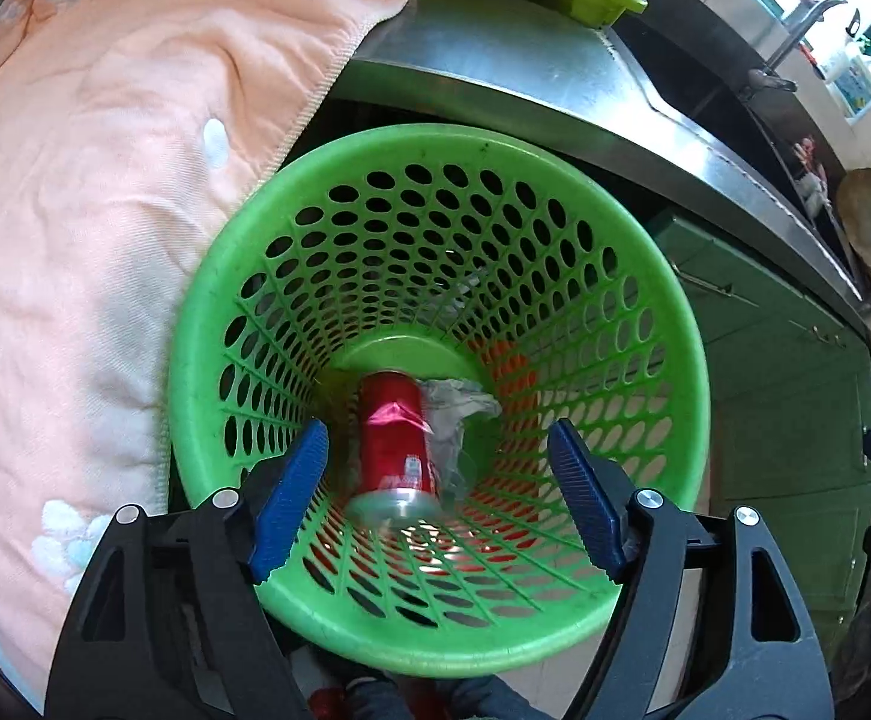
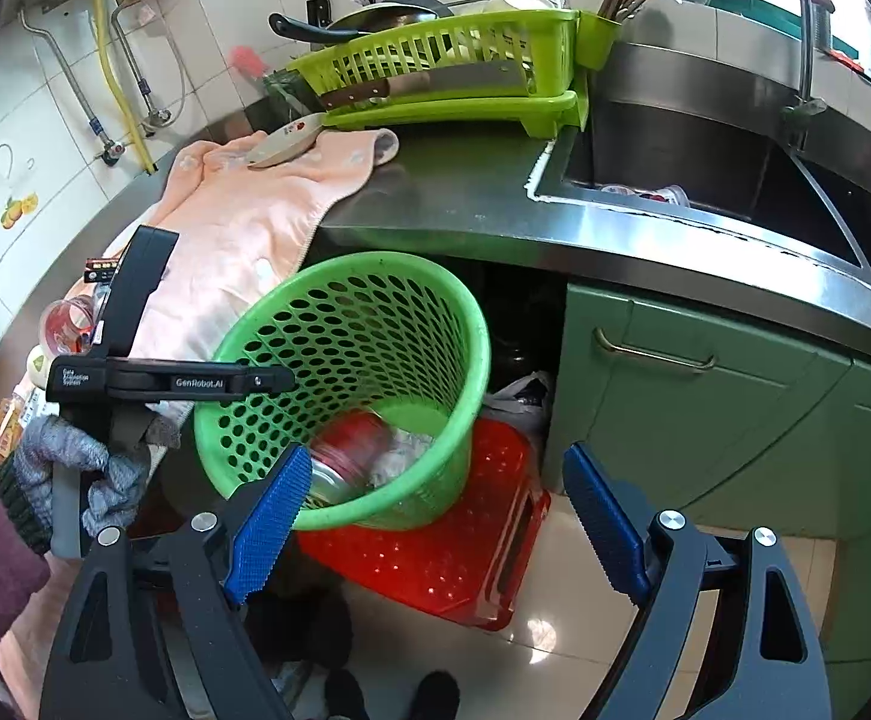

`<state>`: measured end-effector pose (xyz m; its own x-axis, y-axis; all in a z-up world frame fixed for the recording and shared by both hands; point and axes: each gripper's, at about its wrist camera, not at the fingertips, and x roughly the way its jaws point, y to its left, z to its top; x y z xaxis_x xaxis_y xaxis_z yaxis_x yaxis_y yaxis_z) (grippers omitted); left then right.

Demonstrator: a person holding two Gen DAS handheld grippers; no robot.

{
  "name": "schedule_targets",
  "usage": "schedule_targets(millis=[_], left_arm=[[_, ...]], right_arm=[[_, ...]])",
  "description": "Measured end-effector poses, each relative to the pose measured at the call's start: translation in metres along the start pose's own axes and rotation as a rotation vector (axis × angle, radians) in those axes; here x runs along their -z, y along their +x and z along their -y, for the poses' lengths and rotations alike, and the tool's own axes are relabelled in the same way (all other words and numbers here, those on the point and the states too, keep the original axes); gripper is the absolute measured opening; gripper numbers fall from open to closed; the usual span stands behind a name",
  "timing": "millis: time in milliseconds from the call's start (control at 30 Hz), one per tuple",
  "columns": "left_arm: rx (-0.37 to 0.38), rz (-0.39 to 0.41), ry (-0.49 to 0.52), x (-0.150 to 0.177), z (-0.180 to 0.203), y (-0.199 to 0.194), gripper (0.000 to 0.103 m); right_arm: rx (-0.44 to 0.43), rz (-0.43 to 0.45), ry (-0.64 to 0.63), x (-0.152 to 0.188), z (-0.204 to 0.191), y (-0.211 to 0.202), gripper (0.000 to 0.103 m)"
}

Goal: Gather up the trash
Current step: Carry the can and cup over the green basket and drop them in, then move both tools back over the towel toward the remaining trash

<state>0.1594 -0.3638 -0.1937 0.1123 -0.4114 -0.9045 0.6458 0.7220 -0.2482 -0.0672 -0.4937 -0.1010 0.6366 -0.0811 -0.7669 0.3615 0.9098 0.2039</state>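
A green perforated trash basket (image 1: 561,180) stands on a red stool (image 2: 435,564) in front of the steel counter. Inside it lie a red soda can (image 1: 390,444) and a crumpled clear plastic wrapper (image 1: 453,414). My left gripper (image 1: 438,501) is open and empty, right above the basket's mouth with the can below its jaws. My right gripper (image 2: 432,525) is open and empty, nearer the floor, facing the basket (image 2: 351,300) and stool. The left gripper's body (image 2: 135,381) shows in the right wrist view, held by a gloved hand beside the basket rim.
A pink towel (image 1: 105,180) drapes over the counter edge, with a plate (image 2: 285,141) on it. A lime dish rack (image 2: 459,78) and a sink (image 2: 705,168) sit on the counter. Green cabinets (image 2: 705,420) stand on the right. Small packets and a red-tinted cup (image 2: 66,324) lie on the left.
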Motion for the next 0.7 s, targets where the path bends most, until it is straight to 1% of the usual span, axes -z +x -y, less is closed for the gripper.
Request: schedule_targets(millis=[200,367,400,567,700], left_arm=[[0.001,0.066,-0.004,0.014,-0.007,-0.038,0.075],[-0.011,0.145,-0.012,0.038,-0.021,-0.085,0.075],[-0.029,0.164,-0.015,0.045,-0.026,-0.097,0.075],[-0.056,0.22,-0.063,0.073,-0.052,-0.14,0.075],[-0.09,0.263,-0.111,0.098,-0.079,-0.169,0.075]], right_arm=[[-0.022,0.027,-0.03,-0.006,-0.022,-0.003,0.083],[-0.06,0.043,-0.06,-0.01,-0.049,-0.005,0.083],[-0.069,0.046,-0.072,-0.01,-0.057,-0.005,0.083],[-0.119,0.047,-0.114,-0.013,-0.092,-0.001,0.083],[-0.168,0.035,-0.175,-0.015,-0.131,0.006,0.083]])
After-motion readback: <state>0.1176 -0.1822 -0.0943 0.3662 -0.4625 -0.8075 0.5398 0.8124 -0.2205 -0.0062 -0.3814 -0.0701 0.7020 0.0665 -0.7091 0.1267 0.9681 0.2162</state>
